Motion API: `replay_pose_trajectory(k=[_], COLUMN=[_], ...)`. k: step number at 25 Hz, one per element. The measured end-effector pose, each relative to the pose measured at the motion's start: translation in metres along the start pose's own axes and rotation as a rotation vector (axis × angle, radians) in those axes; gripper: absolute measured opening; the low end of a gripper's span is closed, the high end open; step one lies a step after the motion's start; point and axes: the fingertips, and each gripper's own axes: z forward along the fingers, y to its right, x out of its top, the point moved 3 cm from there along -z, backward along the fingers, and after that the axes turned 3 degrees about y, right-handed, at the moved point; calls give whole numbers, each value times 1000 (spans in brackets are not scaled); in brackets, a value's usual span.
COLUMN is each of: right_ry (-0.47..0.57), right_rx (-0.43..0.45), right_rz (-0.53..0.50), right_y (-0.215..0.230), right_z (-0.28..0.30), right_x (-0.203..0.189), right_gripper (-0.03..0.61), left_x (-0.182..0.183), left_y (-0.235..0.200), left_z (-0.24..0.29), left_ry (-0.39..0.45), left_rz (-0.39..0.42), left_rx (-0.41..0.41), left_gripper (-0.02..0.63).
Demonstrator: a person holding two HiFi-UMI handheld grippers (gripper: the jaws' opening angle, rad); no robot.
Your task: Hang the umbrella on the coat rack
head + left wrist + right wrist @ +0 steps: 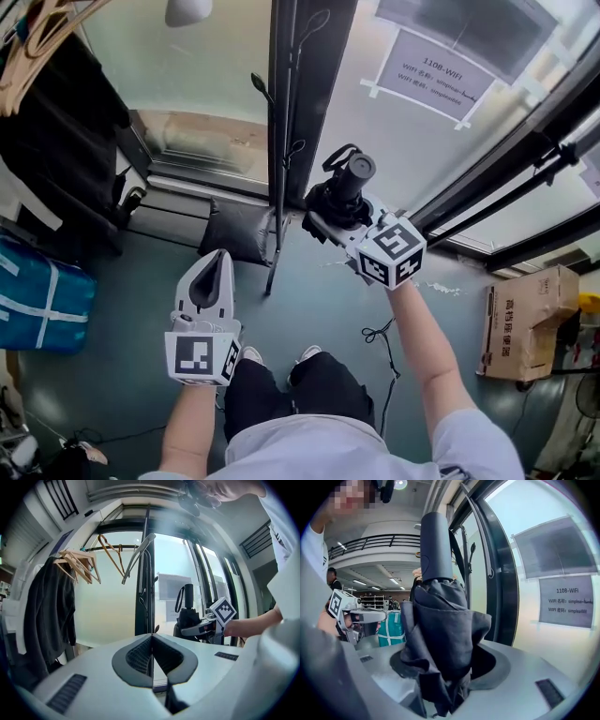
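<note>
umbrella [440, 634]: black, folded. It sits in your right gripper [445, 686], off the floor, just beside the coat rack [281, 141], and is not on any hook yet.
grip: the right jaws are clamped on the bunched canopy fabric at the low end. That leaves the handle [436, 545] sticking out past the jaws, probably to keep the hanging end free.
strap [336, 155]: a loop at the handle end, loose and touching nothing. I judge it is the part meant to catch a hook.
coat rack: a thin black pole with curled hooks, standing against the glass door straight ahead of you. One hook tip [261, 86] shows on its left side, clear of the umbrella.
left gripper [220, 258]: jaws pressed together with nothing between them. You hold it lower left, apart from the umbrella and pointed at the rack. It looks idle, and is free to steady the strap if needed.
step: approach, by my reading; the hang is not done.
next: get the loop over a hook tip. The loop is small, so line it up carefully.
risk: the grip is on soft fabric, so the umbrella could twist or slip when the strap snags.
around: wooden hangers [77, 562] and a dark coat [51, 616] on a rail to the left. A blue bag [42, 305] is on the floor, a cardboard box [530, 323] to the right, and a wifi notice [436, 70] on the glass.
</note>
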Motion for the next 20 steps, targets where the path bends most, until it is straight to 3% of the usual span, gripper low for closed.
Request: replay_pose_trajectory(k=[20], right_ry=[19], right_rx=[0], right_rz=[-53], right_y=[69], right_z=[95], right_x=[-16], right_gripper=[257], left_x=[-62], left_y=[-26], left_z=[-9], left_ry=[18], left_rz=[9], left_rx=[71], left_gripper=[20])
